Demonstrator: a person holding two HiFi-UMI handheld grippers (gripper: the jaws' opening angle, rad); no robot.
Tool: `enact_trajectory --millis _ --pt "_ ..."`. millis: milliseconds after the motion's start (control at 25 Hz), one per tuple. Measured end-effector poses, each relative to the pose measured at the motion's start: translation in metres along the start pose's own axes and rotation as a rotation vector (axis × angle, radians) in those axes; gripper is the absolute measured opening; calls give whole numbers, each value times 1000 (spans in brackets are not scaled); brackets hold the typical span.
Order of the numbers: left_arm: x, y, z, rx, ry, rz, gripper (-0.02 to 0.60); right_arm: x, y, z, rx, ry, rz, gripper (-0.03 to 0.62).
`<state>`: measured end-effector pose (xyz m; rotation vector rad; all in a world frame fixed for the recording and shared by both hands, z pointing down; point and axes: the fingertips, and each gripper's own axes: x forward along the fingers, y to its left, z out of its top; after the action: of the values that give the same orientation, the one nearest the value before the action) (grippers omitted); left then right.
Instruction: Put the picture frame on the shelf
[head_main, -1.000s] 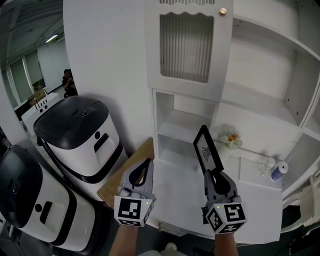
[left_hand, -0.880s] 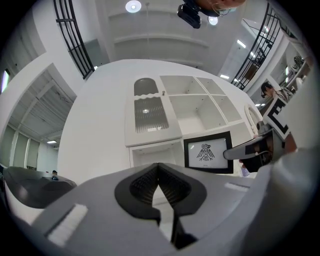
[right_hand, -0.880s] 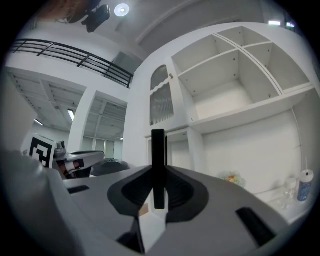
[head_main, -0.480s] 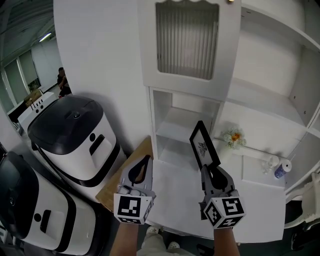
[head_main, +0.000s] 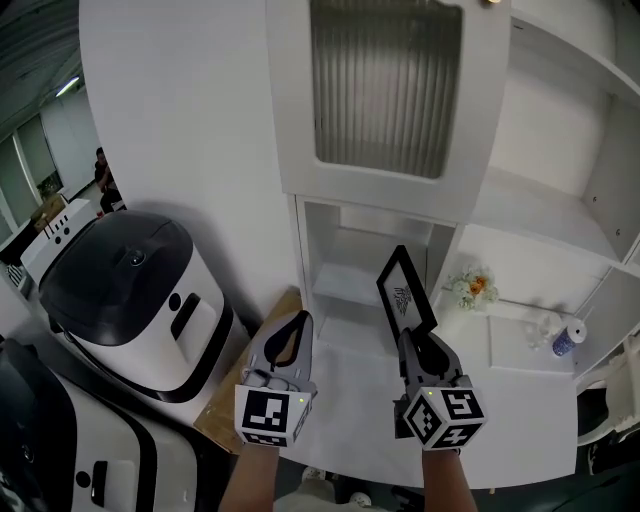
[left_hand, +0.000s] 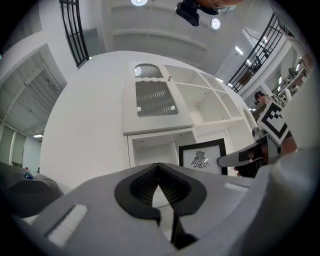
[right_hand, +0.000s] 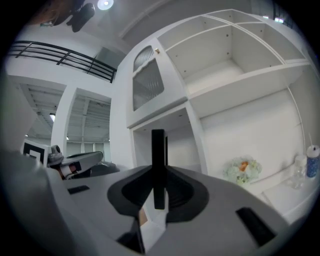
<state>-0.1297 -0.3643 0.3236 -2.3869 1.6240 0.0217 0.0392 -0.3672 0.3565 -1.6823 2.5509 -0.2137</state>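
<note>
Appliances (head_main: 120, 290) with black lids and white bodies fill the far left of the head view, and a person (head_main: 103, 180) stands small in the background behind them. Next to them lies a wooden surface (head_main: 240, 375), against the left edge of the white counter (head_main: 520, 400).

Above that edge is the left gripper (head_main: 297, 322). Its fingers are clenched tip to tip, and the left gripper view shows nothing between them. That view alone gives the face of the picture frame (left_hand: 202, 159): a black border, a white mat and a dark bird-like emblem.

In the head view the frame appears slanted, held up off the counter in front of the open compartment and its shelf (head_main: 345, 285), under the cabinet door (head_main: 385, 100) with ribbed glass. How near it is to the shelf cannot be told.

The right gripper (head_main: 410, 345) is grasping the frame by its lower edge. In the right gripper view the frame is edge-on, a thin black bar standing upright between the pressed fingers, so its picture is hidden there.

Further right, a small bunch of pale flowers (head_main: 475, 288) with an orange centre sits at the back of the counter. A bottle (head_main: 564, 342) with a blue label stands near the right edge. Both also appear in the right gripper view but not in the left one.
</note>
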Motion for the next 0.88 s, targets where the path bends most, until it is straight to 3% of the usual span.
enact_trajectory --millis 520,680,880 --pt "47 25 -25 -21 3 -81 9 61 -21 -33 431 -10 -84 69" --pt "53 31 -32 -19 12 -98 9 76 -30 -52 661 -18 -120 69" --pt "58 39 -38 -53 12 -101 9 91 -32 -62 932 -77 -87 69"
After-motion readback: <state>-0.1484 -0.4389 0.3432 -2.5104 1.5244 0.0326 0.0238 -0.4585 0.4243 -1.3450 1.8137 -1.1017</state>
